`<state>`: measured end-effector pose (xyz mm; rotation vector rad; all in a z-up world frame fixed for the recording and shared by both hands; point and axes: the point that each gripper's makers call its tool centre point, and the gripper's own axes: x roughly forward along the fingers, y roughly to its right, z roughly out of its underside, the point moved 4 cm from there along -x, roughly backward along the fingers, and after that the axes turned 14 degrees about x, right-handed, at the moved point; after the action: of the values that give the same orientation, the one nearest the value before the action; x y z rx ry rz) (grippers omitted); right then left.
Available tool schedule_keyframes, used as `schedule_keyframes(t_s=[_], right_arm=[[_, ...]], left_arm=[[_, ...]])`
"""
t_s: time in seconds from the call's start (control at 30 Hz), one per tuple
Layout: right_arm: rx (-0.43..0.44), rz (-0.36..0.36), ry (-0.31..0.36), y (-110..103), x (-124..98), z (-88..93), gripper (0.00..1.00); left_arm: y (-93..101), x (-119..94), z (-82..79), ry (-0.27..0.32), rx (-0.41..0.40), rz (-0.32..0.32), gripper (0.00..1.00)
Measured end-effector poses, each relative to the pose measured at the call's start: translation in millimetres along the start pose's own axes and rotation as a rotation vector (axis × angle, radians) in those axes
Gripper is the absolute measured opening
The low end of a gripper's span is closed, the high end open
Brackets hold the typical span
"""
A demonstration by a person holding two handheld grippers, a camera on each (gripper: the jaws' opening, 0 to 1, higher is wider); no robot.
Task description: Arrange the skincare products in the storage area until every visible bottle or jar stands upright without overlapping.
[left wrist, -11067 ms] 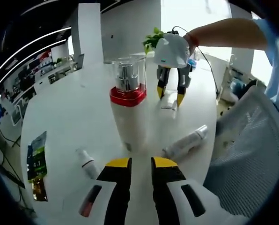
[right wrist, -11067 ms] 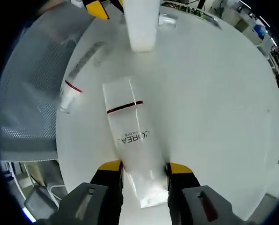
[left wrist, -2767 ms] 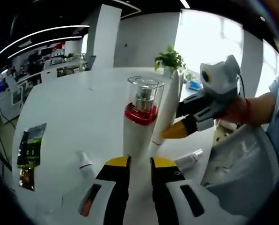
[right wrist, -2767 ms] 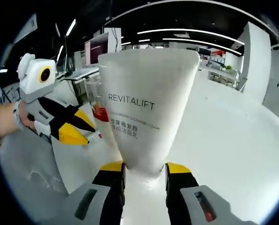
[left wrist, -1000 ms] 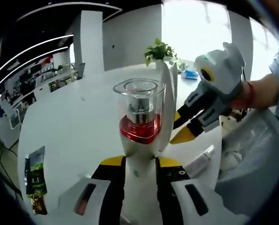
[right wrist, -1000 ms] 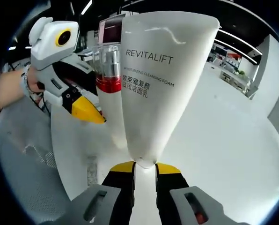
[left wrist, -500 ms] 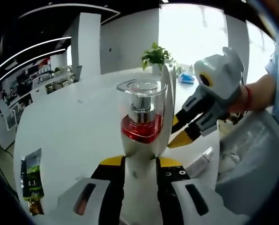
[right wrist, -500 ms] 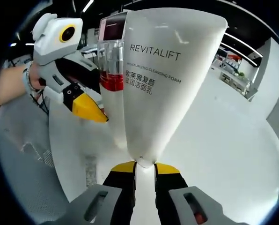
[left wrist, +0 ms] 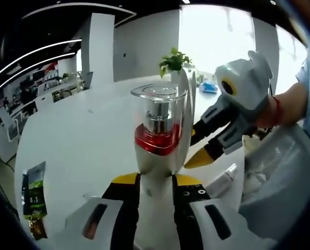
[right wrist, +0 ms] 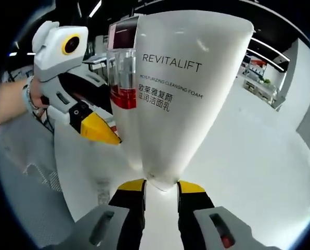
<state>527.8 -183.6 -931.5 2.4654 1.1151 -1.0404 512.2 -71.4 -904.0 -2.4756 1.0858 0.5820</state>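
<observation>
Sachet (left wrist: 31, 194): we note a green packet lying flat on the table (left wrist: 77, 135), well to the left of the work.
Left gripper (left wrist: 154, 183): jaws closed on the lower body of the pump bottle (left wrist: 158, 140), which we see held upright, clear cap on top, red collar below it.
Tube (right wrist: 170, 99): white, marked REVITALIFT, standing cap-down with its broad crimped end up, just beside the pump bottle (we cannot tell whether they touch).
Right gripper (right wrist: 160, 186): jaws closed on the tube's narrow lower end.
Small tube (left wrist: 223, 176): lying on its side at the table edge, right of the pair.
Step in hand: we judge both items are being stood side by side.
Next move: we judge each must be released gently without tipping, then the lying tube raised.
</observation>
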Motion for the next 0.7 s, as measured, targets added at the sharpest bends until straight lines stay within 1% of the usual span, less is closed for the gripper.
schedule_keyframes(t_s=[0.2,0.43,0.57,0.67,0.7], right_arm=[[0.012,0.0,0.0,0,1,-0.4,0.16],[-0.002,0.007,-0.004,0,2,-0.4,0.15],[0.007,0.001,-0.004,2,-4,0.5,0.16],[0.026,-0.004,-0.019,4,-11,3.1,0.19],[0.045,-0.007,-0.027,4,-14,3.8,0.2]], left_arm=[[0.0,0,0.0,0.0,-0.002,-0.002,0.21],[0.2,0,0.0,0.0,-0.008,-0.001,0.2],[0.3,-8,-1.0,0.001,-0.017,0.0,0.2],[3.3,-16,0.8,-0.019,-0.003,0.006,0.2],[4.4,-19,2.8,-0.038,0.001,0.008,0.21]])
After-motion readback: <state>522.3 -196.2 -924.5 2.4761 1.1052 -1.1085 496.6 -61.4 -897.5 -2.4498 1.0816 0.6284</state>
